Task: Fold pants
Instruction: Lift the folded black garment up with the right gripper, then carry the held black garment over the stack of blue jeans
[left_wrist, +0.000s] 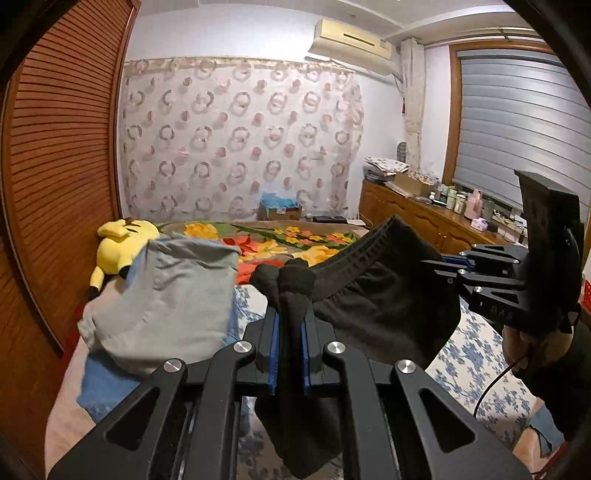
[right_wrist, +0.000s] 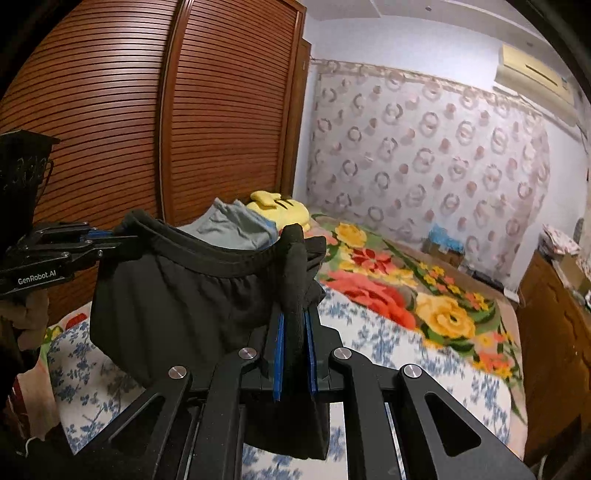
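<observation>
Black pants (left_wrist: 380, 299) with an elastic waistband hang in the air above the bed, stretched between both grippers. My left gripper (left_wrist: 291, 314) is shut on one end of the waistband, with black cloth bunched between its blue pads. My right gripper (right_wrist: 295, 317) is shut on the other end of the waistband. The pants (right_wrist: 177, 291) sag between them. The right gripper shows at the right of the left wrist view (left_wrist: 439, 264), and the left gripper at the left of the right wrist view (right_wrist: 110, 236).
A bed with a blue-flowered sheet (right_wrist: 373, 343) and a bright floral blanket (right_wrist: 402, 291) lies below. A grey garment on blue cloth (left_wrist: 166, 295) and a yellow plush toy (left_wrist: 118, 243) lie near the wooden wardrobe (left_wrist: 55, 166). A cluttered wooden sideboard (left_wrist: 417, 214) stands at the right.
</observation>
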